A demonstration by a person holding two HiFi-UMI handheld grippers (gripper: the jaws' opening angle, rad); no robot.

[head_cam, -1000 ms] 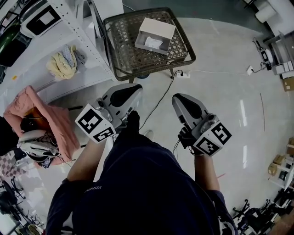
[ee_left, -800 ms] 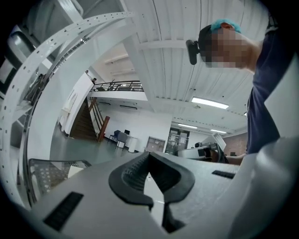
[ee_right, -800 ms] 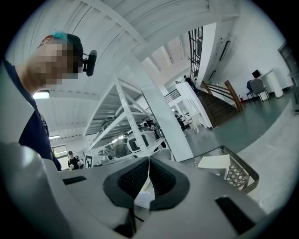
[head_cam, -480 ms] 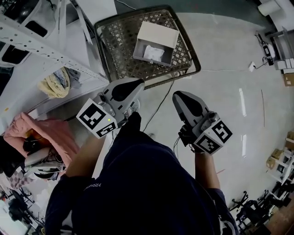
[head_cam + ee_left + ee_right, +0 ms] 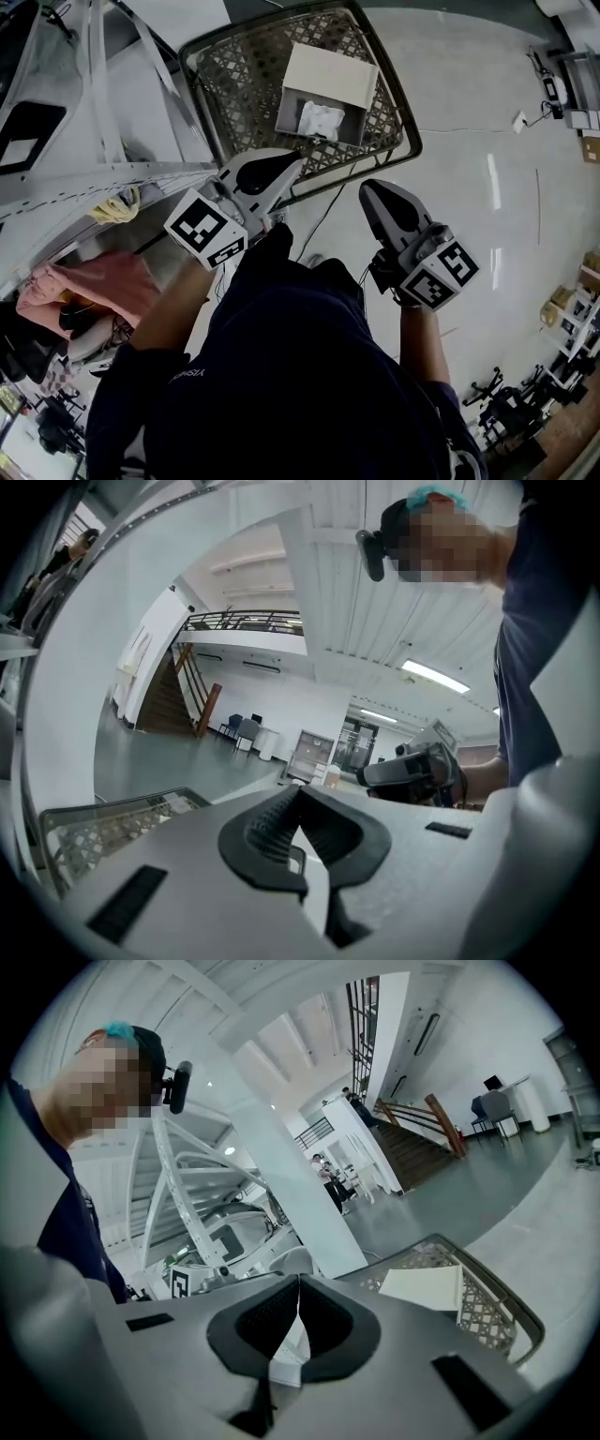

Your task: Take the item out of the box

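Pale polished floor stretches below you, and on it stands a woven-mesh table [image 5: 246,75]. On the table's top, towards its right side, sits the open white box [image 5: 330,75]. The crumpled white item [image 5: 321,120] lies inside it, at the end nearest you.

You are in the approach, with nothing gripped yet. Your left gripper [image 5: 294,161] hangs over the table's near rim, its jaws closed together and empty. Your right gripper [image 5: 368,189] is just short of that rim, off to the right, and is likewise closed on nothing.

Next, I judge, you must bring one gripper above the box, spread its jaws and lower them around the item without snagging the box wall.
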